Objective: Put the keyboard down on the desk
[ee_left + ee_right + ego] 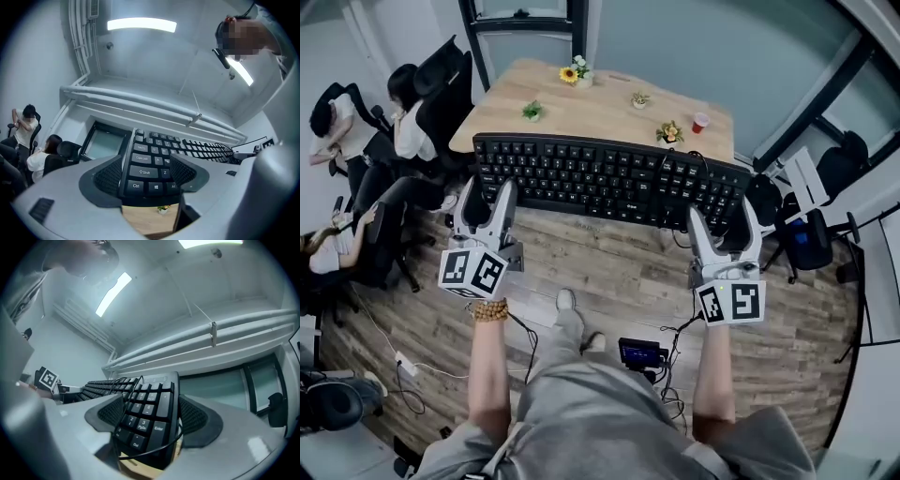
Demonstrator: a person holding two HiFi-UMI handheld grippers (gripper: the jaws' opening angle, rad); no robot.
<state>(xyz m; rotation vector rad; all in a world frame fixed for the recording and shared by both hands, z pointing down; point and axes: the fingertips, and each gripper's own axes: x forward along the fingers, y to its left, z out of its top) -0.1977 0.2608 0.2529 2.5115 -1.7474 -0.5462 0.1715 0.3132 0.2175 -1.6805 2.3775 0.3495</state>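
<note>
**A:** Where is the keyboard [600, 178] seen?

**B:** It is held up in the air, keys upward and lying crosswise in the head view. It is seen in front of the near edge of the worktop [600, 112] and has not been set down on it. The wooden floor [609, 272] is seen below its near edge.

**A:** How are the left tongs [487, 197] set?

**B:** They are clamped on the left end of the keyboard. In the left gripper view the Ctrl, Shift and Caps Lock keys are seen between the two black pads, which are spread wide.

**A:** And the right tongs [722, 214]?

**B:** They are clamped on the right end. The number pad is framed between the pads, and a black cable [154, 446] is looped across the keyboard's near corner.

**A:** What is carried by the worktop?

**B:** A sunflower pot [576, 72], further small plants and a red cup [700, 122] are spread along its far half. The near half is partly covered in the head view by the keyboard.

**A:** Is anything else noted?

**B:** Seated people [408, 122] are seen beside the worktop, at the left of the head view.
</note>
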